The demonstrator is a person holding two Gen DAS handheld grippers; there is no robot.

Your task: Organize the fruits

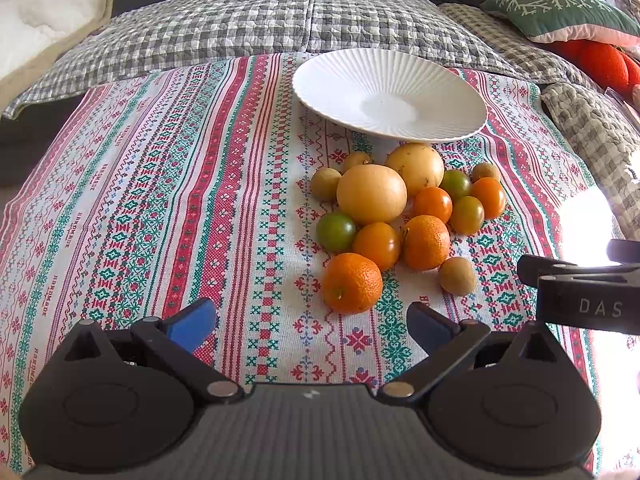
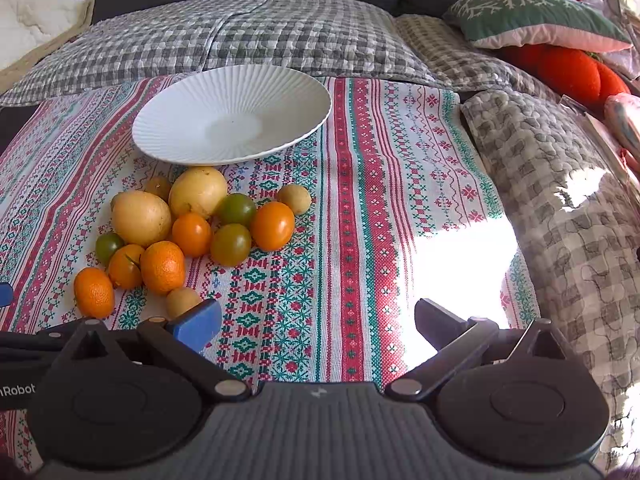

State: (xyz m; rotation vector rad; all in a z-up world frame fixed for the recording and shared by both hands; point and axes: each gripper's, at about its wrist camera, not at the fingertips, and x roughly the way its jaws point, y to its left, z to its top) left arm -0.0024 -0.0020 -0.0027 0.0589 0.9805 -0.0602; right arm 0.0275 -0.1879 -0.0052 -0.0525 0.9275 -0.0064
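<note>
While both tools hover: nothing is gripped.
Left gripper [image 1: 308,330]: jaws apart, empty.
Right gripper [image 2: 318,328]: jaws apart, empty.
Mixed orange, yellow and green fruits [image 1: 372,194]: heaped on striped embroidered cloth [image 1: 160,200], just before ribbed white ceramic plate [image 1: 390,94].

White ribbed plate [image 1: 390,94] lies flat and empty at the far side of the tabletop. Just in front of it, a loose fruit cluster: two large yellow round fruits [image 1: 371,194] touching; two mandarins [image 1: 352,283] nearest; orange tomatoes [image 1: 432,204] and green tomatoes [image 1: 335,232] between; several small tan fruits [image 1: 457,276], possibly longans, at the edges.
</note>
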